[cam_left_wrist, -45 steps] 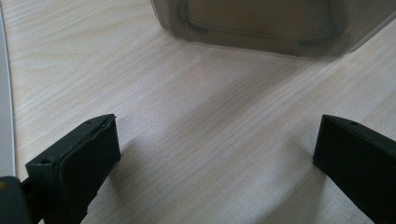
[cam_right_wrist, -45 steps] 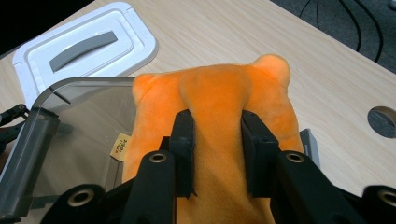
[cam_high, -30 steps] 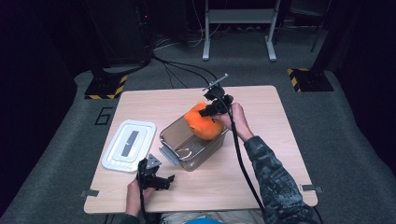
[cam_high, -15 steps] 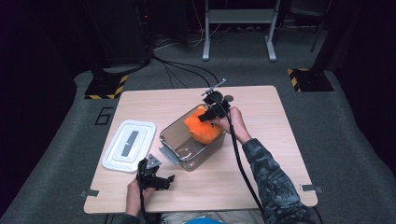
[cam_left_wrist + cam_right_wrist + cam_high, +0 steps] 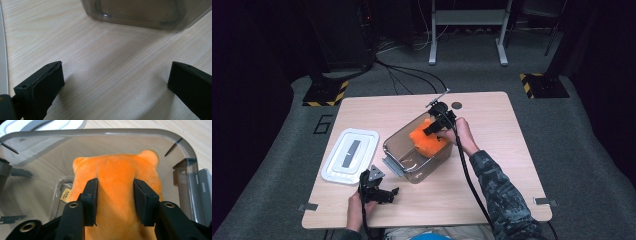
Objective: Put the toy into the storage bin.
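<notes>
My left tongs [image 5: 382, 192] lay spread and empty on the surface [image 5: 492, 195], just short of the clear bin [image 5: 398, 150]. Beyond, my right tongs [image 5: 115, 192], jaws just easing apart, bracketed the orange plush toy [image 5: 117, 170] inside that bin. Placing looked nearly done; next, I judged, open fully and lift clear.

A light wooden table [image 5: 492, 165] carries a clear plastic bin [image 5: 412, 167] at its centre, with a white lid [image 5: 350, 155] at nine o'clock beside it.
</notes>
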A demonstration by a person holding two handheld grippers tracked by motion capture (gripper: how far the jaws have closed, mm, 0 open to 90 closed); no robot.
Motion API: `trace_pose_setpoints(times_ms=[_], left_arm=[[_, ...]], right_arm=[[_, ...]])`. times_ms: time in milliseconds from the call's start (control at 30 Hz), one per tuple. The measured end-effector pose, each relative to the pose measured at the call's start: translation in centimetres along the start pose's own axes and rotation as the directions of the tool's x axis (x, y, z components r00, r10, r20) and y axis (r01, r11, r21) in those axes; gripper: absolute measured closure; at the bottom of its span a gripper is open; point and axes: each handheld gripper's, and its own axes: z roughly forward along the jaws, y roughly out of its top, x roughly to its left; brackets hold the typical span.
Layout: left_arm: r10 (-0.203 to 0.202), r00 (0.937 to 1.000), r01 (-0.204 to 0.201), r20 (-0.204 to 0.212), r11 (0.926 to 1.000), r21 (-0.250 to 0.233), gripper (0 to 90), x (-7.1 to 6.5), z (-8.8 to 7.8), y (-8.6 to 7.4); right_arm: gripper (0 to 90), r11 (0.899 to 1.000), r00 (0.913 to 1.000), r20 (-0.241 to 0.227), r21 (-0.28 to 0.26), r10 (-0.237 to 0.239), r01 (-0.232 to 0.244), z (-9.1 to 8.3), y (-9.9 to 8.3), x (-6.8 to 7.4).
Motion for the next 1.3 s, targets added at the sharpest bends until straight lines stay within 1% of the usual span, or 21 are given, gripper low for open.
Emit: trace_pose_setpoints(times_ms=[67,133,267,333,400,467,500,533,567,600,700,767,833,933,1000,1100,1167,1300], left_arm=[[0.002,1.0,-0.002,-0.001,1.0,0.001,0.2,0.0,0.0,0.0],[0.002,1.0,-0.002,-0.001,1.0,0.0,0.2,0.0,0.0,0.0],[0.002,1.0,-0.002,-0.001,1.0,0.0,0.3,0.0,0.0,0.0],[0.003,1.0,-0.003,-0.001,1.0,0.001,0.2,0.0,0.0,0.0],[0.002,1.0,-0.002,-0.002,1.0,0.003,0.3,0.0,0.0,0.0],[0.002,1.0,-0.002,-0.001,1.0,0.001,0.3,0.0,0.0,0.0],[-0.001,1.0,0.001,-0.003,1.0,0.001,0.3,0.0,0.0,0.0],[-0.003,1.0,0.003,-0.002,1.0,-0.003,0.3,0.0,0.0,0.0],[-0.002,1.0,0.002,-0.003,1.0,0.001,0.3,0.0,0.0,0.0],[0.005,1.0,-0.005,-0.008,1.0,-0.005,0.3,0.0,0.0,0.0],[0.005,1.0,-0.005,-0.008,1.0,-0.003,0.2,0.0,0.0,0.0],[-0.002,1.0,0.002,-0.003,1.0,0.0,0.3,0.0,0.0,0.0],[-0.003,1.0,0.003,-0.002,1.0,0.0,0.3,0.0,0.0,0.0],[-0.004,1.0,0.004,-0.002,1.0,-0.003,0.3,0.0,0.0,0.0],[-0.005,1.0,0.005,-0.001,1.0,-0.004,0.3,0.0,0.0,0.0],[-0.004,1.0,0.004,-0.001,1.0,-0.003,0.3,0.0,0.0,0.0],[-0.005,1.0,0.005,-0.001,1.0,-0.004,0.3,0.0,0.0,0.0],[-0.004,1.0,0.004,-0.001,1.0,-0.004,0.3,0.0,0.0,0.0]], right_arm=[[54.3,1.0,1.0,0.003,0.008,0.002,-0.002,0.2,0.0,0.0],[51.7,1.0,0.9998,0.02,0.017,-0.004,0.004,0.4,-0.1,0.0],[45.4,0.999,0.9992,0.039,0.032,-0.006,0.005,0.9,-0.1,0.1],[42.5,1.0,0.9989,0.047,0.026,-0.003,0.002,0.8,-0.1,0.2],[37.6,1.0,0.9982,0.059,0.016,-0.001,0.0,0.5,-0.1,0.3],[36.0,1.0,0.9972,0.075,0.017,-0.001,-0.001,0.1,-0.2,0.3],[35.8,1.0,0.9975,0.07,0.019,0.004,-0.005,0.0,-0.3,0.2],[36.6,1.0,0.9975,0.071,0.02,0.002,-0.004,0.0,-0.3,0.2],[39.7,1.0,0.997,0.077,0.025,-0.005,0.003,-0.1,-0.5,0.2],[43.0,1.0,0.9969,0.079,0.023,-0.004,0.002,-0.1,-0.6,0.2],[52.7,1.0,0.9972,0.074,0.017,-0.011,0.01,-0.1,-0.8,0.0],[57.3,1.0,0.9976,0.068,0.017,-0.012,0.011,0.0,-0.9,0.0],[59.8,1.0,0.9978,0.065,0.019,-0.013,0.011,0.1,-1.0,-0.1],[60.2,1.0,0.9976,0.068,0.023,-0.009,0.008,0.2,-1.1,-0.3],[57.6,1.0,0.9977,0.068,0.023,-0.003,0.001,0.2,-1.1,-0.4],[48.0,1.0,0.9971,0.076,0.022,0.004,-0.006,0.1,-1.1,-0.5],[40.0,1.0,0.9972,0.074,0.011,0.011,-0.011,-0.1,-1.1,-0.5],[32.4,1.0,0.9971,0.073,-0.008,0.024,-0.023,-0.6,-1.3,-0.5]])
